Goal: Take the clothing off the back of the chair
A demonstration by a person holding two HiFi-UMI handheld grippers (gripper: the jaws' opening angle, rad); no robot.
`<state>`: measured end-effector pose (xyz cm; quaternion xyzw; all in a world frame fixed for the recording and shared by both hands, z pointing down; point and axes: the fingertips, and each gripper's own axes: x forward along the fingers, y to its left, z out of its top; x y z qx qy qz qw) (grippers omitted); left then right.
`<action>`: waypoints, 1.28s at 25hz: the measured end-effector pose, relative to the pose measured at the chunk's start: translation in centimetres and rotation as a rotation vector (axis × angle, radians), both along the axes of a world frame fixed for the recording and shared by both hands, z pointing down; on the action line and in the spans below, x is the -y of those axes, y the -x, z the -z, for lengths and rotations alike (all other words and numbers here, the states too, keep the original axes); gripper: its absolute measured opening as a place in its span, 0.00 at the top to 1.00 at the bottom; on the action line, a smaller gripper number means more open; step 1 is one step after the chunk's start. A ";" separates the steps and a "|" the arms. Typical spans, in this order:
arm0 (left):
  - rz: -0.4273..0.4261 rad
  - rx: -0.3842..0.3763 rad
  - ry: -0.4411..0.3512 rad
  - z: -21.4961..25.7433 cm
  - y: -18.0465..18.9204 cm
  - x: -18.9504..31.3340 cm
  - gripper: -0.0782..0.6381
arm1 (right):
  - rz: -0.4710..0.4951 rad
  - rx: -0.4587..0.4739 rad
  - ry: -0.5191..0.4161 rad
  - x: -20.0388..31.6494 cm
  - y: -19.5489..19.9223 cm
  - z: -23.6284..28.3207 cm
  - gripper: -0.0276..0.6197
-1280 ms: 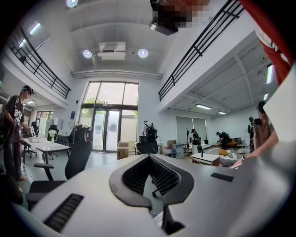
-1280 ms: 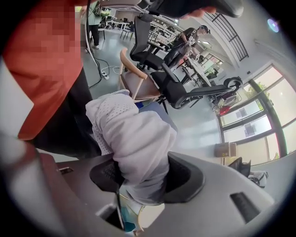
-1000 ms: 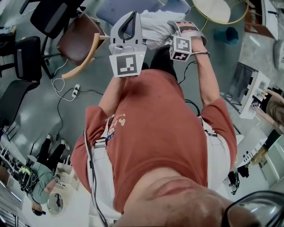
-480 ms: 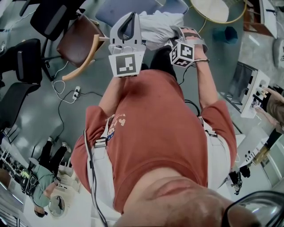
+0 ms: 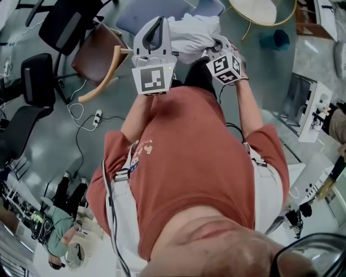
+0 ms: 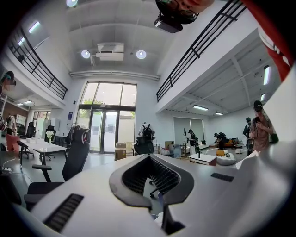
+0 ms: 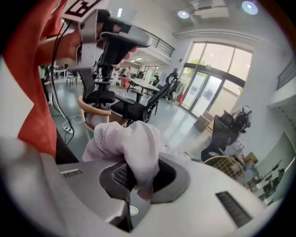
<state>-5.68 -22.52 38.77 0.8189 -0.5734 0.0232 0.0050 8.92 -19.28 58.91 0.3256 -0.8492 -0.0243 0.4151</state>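
Note:
A white garment (image 5: 190,31) lies bunched over a blue-grey chair (image 5: 141,12) in front of the person in the head view. My right gripper (image 5: 215,47) points down at the garment's right side. In the right gripper view its jaws are closing, and the ribbed pads (image 7: 121,175) pinch a fold of the white garment (image 7: 134,141). My left gripper (image 5: 160,20) is held level to the left of the garment. Its jaws meet at the tips, with nothing between them in the left gripper view (image 6: 162,196).
A brown chair with a curved wooden back (image 5: 96,54) stands to the left, with black office chairs (image 5: 37,76) beyond it. A power strip with cables (image 5: 96,116) lies on the floor. A round table (image 5: 265,10), a teal bin (image 5: 279,39) and white equipment (image 5: 306,108) are on the right.
The right gripper has rolled, so its marker cube now faces differently, and it has risen slightly with the garment between its jaws. The left gripper has stayed put.

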 end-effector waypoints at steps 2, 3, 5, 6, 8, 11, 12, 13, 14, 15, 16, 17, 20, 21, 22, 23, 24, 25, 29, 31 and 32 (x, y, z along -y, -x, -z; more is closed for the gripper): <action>0.003 -0.015 -0.031 0.4 -0.1 0.0 0.87 | -0.053 0.082 0.005 -0.1 -0.3 0.7 0.87; 0.002 -0.014 -0.032 0.5 -0.1 0.0 0.87 | -0.078 0.122 0.004 -0.1 -0.4 1.1 0.87; -0.004 0.006 -0.005 0.4 -0.3 -0.1 0.87 | -0.120 0.196 -0.002 0.0 -0.7 2.3 0.87; -0.010 0.022 0.016 0.2 -0.4 -0.2 0.87 | -0.137 0.226 -0.007 0.1 -0.9 2.9 0.87; -0.013 0.026 0.011 0.5 -0.7 -0.3 0.87 | -0.167 0.278 -0.020 0.2 -1.3 4.3 0.87; -0.012 -0.009 -0.048 1.5 -1.1 -0.2 0.87 | -0.199 0.324 -0.062 0.2 -2.0 6.5 0.87; -0.015 -0.010 -0.052 1.7 -1.2 -0.3 0.87 | -0.208 0.336 -0.076 0.2 -2.2 7.2 0.87; -0.017 -0.005 -0.054 1.7 -1.3 -0.3 0.87 | -0.220 0.349 -0.089 0.2 -2.4 7.8 0.87; -0.019 0.002 -0.056 1.8 -1.5 -0.2 0.87 | -0.232 0.365 -0.099 0.3 -2.7 8.4 0.87; -0.022 0.007 -0.060 1.9 -1.7 -0.2 0.87 | -0.246 0.380 -0.109 0.4 -3.0 8.9 0.87; -0.024 0.007 -0.064 2.0 -1.8 -0.1 0.87 | -0.257 0.392 -0.119 0.4 -3.2 9.3 0.87; -0.027 0.006 -0.068 2.1 -1.9 0.0 0.87 | -0.266 0.401 -0.130 0.5 -3.4 9.7 0.87; -0.034 0.017 -0.062 2.3 -1.8 0.0 0.87 | -0.288 0.425 -0.167 0.7 -3.9 11.0 0.87; -0.037 0.025 -0.051 2.3 -1.8 0.0 0.87 | -0.295 0.439 -0.177 0.7 -4.0 11.7 0.87; -0.040 0.031 -0.044 2.3 -1.9 -0.1 0.87 | -0.302 0.452 -0.190 0.8 -4.2 12.3 0.87; -0.043 0.033 -0.042 2.3 -2.0 -0.1 0.87 | -0.308 0.462 -0.208 0.9 -4.5 13.1 0.87; -0.044 0.028 -0.051 2.5 -2.1 0.0 0.87 | -0.313 0.472 -0.227 1.0 -4.8 13.9 0.87; -0.044 0.020 -0.067 2.7 -2.1 0.0 0.87 | -0.319 0.483 -0.244 1.2 -5.1 14.8 0.87; -0.060 0.052 -0.044 3.2 -2.4 -0.1 0.87 | -0.351 0.527 -0.309 1.7 -6.7 18.3 0.87; -0.062 0.051 -0.051 3.6 -2.6 -0.2 0.87 | -0.368 0.544 -0.338 1.9 -7.6 19.9 0.87; -0.062 0.051 -0.058 3.9 -2.6 -0.2 0.87 | -0.379 0.556 -0.346 2.0 -8.0 20.6 0.87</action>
